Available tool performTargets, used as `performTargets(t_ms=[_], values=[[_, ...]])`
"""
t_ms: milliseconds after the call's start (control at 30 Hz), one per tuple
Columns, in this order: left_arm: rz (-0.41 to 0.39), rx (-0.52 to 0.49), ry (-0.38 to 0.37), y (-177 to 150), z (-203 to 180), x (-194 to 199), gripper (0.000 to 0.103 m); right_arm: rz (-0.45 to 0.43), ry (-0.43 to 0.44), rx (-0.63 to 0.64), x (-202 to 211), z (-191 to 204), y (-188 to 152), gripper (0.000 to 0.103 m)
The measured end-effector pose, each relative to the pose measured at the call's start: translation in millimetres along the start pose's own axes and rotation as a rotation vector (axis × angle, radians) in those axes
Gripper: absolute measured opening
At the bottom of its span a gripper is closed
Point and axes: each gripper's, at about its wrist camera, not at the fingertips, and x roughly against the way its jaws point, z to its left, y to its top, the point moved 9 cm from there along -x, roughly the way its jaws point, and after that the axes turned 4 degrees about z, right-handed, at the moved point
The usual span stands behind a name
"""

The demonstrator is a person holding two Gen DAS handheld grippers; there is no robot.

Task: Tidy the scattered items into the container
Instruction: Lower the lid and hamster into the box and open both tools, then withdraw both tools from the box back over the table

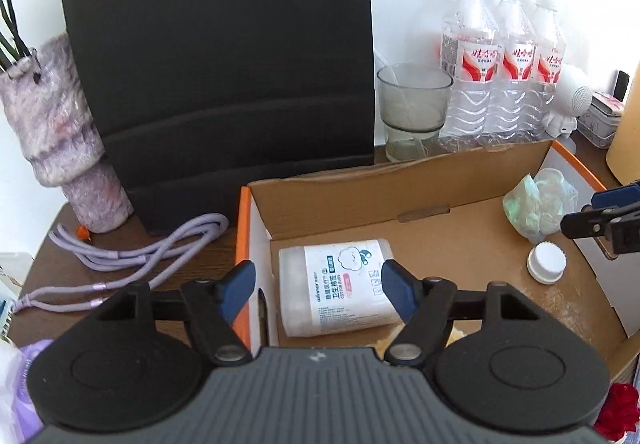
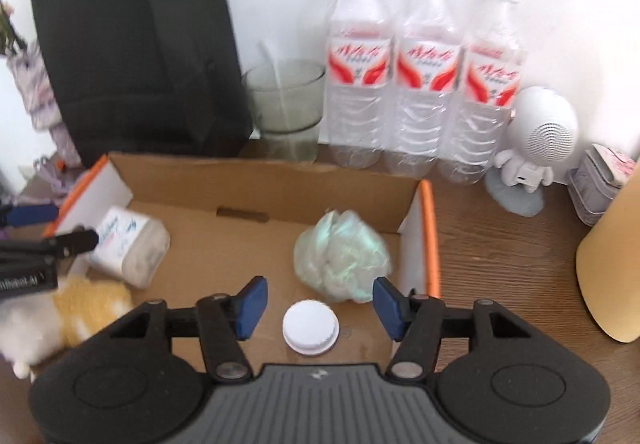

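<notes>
Cardboard box (image 1: pixel 420 180), open-topped, orange-trimmed rim, sits on a brown wooden table (image 2: pixel 512 244). In the left wrist view it fills the centre and right of the frame; its left wall stands just right of the left pad.

Edges: a black paper bag (image 1: pixel 216 64) rises hard behind the box's far-left corner. A glass cup (image 1: pixel 412 104) and three shrink-wrapped water bottles (image 1: pixel 500 64) line the far wall of the box. A white round-headed figurine (image 2: pixel 536 140) and a small tin (image 2: pixel 600 180) stand at the right of the right wrist view, with a tan curved object (image 2: pixel 612 268) at the right edge. Bare table shows right of the box's orange right wall. Left of the box, a lilac cable (image 1: pixel 132 248) lies coiled, near a furry lilac vase (image 1: pixel 56 124).

Inside the box: cotton bud pack (image 1: pixel 340 284) at lower centre of the left wrist view, lying flat on the floor. Left gripper (image 1: pixel 316 286) has jaws apart, the pack showing between the blue pads, not pinched. A crumpled pale green bag (image 2: pixel 344 256) lies near the right wall; a white cap (image 2: pixel 310 326) lies just in front of it. Right gripper (image 2: pixel 320 308) has jaws apart, cap between the pads and untouched. A yellow-white plush toy (image 2: pixel 80 312) lies at lower left of the right wrist view.
</notes>
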Motion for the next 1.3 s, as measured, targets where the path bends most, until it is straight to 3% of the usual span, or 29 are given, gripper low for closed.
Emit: performTargets(t_ms=[167, 367, 533, 667, 767, 867, 933, 1000, 1067, 1167, 1300], values=[[0.046, 0.017, -0.03, -3.2, 1.5, 10.4, 0.073, 0.07, 0.013, -0.016, -5.9, -6.9, -8.8, 0.057], [0.125, 0.021, -0.062, -30.6, -6.3, 16.5, 0.076, 0.138, 0.083, -0.027, -5.9, 9.0, -40.2, 0.058], [0.1, 0.032, -0.059, -32.9, -6.2, 48.9, 0.077, 0.137, 0.046, -0.021, 13.9, 18.1, -49.2, 0.058], [0.061, 0.02, -0.05, -28.4, -7.7, 83.3, 0.083, 0.11, 0.033, -0.036, 44.0, 21.5, -48.5, 0.069], [0.01, 0.006, -0.044, -31.8, -8.8, 106.6, 0.087, 0.076, 0.045, -0.037, 66.7, 26.2, -51.8, 0.07], [-0.099, -0.011, 0.021, -39.7, -7.8, 129.4, 0.089, -0.009, 0.058, -0.03, 89.0, 31.9, -57.5, 0.075], [-0.205, -0.02, 0.065, -47.7, -8.6, 146.9, 0.089, -0.14, 0.059, -0.015, 107.0, 36.3, -60.9, 0.075], [-0.315, 0.005, 0.049, -58.7, -11.1, 163.2, 0.095, -0.295, 0.06, 0.008, 124.6, 40.1, -66.9, 0.079], [-0.388, 0.054, 0.013, -72.0, -13.0, 173.1, 0.095, -0.39, 0.071, 0.008, 135.2, 43.0, -77.4, 0.081], [-0.417, 0.11, -0.004, -90.4, -14.3, 174.9, 0.095, -0.449, 0.091, -0.003, 140.0, 46.4, -90.2, 0.081], [-0.409, 0.114, 0.0, -99.9, -18.9, 173.7, 0.097, -0.469, 0.044, 0.025, 140.4, 54.3, -97.0, 0.081]])
